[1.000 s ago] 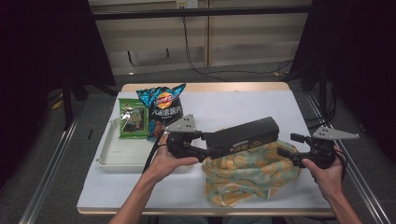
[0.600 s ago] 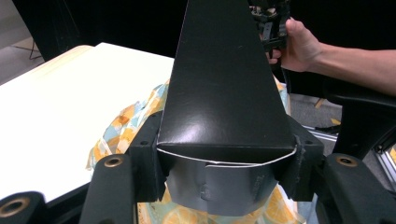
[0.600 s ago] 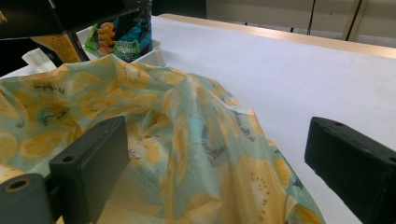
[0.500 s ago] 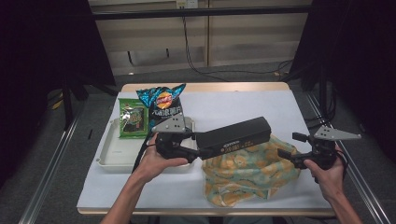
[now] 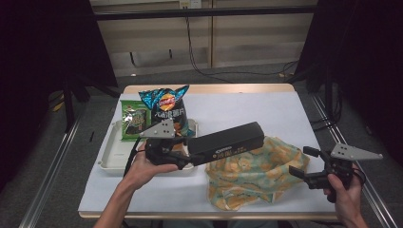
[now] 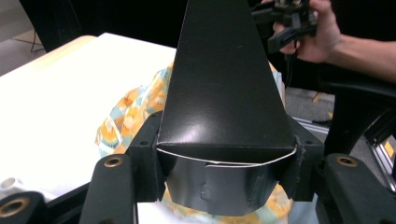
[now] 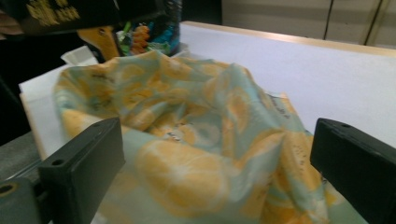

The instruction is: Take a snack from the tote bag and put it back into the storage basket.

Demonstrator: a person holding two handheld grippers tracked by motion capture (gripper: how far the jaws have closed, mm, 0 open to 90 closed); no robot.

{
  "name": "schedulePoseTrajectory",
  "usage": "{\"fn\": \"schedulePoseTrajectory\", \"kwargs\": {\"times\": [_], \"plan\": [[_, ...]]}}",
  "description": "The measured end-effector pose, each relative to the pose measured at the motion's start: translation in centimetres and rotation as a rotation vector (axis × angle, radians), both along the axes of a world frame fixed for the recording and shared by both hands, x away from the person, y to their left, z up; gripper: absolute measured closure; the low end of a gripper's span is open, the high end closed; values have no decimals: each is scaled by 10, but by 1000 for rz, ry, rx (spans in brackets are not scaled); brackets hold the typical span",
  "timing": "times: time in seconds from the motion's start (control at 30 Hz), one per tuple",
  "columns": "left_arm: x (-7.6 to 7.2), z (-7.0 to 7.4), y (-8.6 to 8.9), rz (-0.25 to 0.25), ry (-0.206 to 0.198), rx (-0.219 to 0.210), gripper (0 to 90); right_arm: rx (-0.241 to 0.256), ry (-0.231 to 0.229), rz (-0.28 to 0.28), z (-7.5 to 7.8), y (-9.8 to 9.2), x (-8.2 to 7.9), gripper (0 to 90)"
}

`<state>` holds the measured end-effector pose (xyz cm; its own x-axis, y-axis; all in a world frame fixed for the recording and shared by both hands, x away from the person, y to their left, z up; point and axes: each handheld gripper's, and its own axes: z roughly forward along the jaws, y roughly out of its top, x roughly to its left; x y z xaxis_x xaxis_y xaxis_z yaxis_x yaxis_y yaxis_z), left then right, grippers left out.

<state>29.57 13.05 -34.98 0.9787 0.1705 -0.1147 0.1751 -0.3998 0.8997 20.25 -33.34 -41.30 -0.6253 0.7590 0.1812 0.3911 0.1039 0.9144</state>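
1. The left gripper (image 5: 183, 159), in the left hand (image 5: 145, 166) at near left, has its jaws clamped.
2. The right gripper (image 5: 299, 164), at near right, holds its jaws wide apart.

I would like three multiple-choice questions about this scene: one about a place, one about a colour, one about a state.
1. Where does the chip bag stand?
A. in the white tray
B. on the cloth
C. on the floor

2. What colour is the long box?
A. white
B. black
C. red

3. What is the state of the right claw?
A. shut on the cloth
B. shut on the box
C. open

Answers: 1 A, the bag rises from the tray's far end. 2 B, black in the high view. 3 C, its jaws stand wide apart before the patterned cloth, while the left claw grips the box.
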Motion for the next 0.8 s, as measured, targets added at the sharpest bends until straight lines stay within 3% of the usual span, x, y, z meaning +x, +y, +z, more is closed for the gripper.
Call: {"fn": "schedulePoseTrajectory", "kwargs": {"times": [0.2, 0.63, 0.8], "plan": [[-4, 2, 13, 5, -2, -25, 436, -3, -29, 17, -3, -2, -18, 41], [-4, 9, 58, 50, -4, -45, 435, -28, -31, 12, -15, -3, -24, 45], [0, 11, 86, 89, -6, -63, 435, -33, -32, 9, -15, -2, -26, 45]]}}
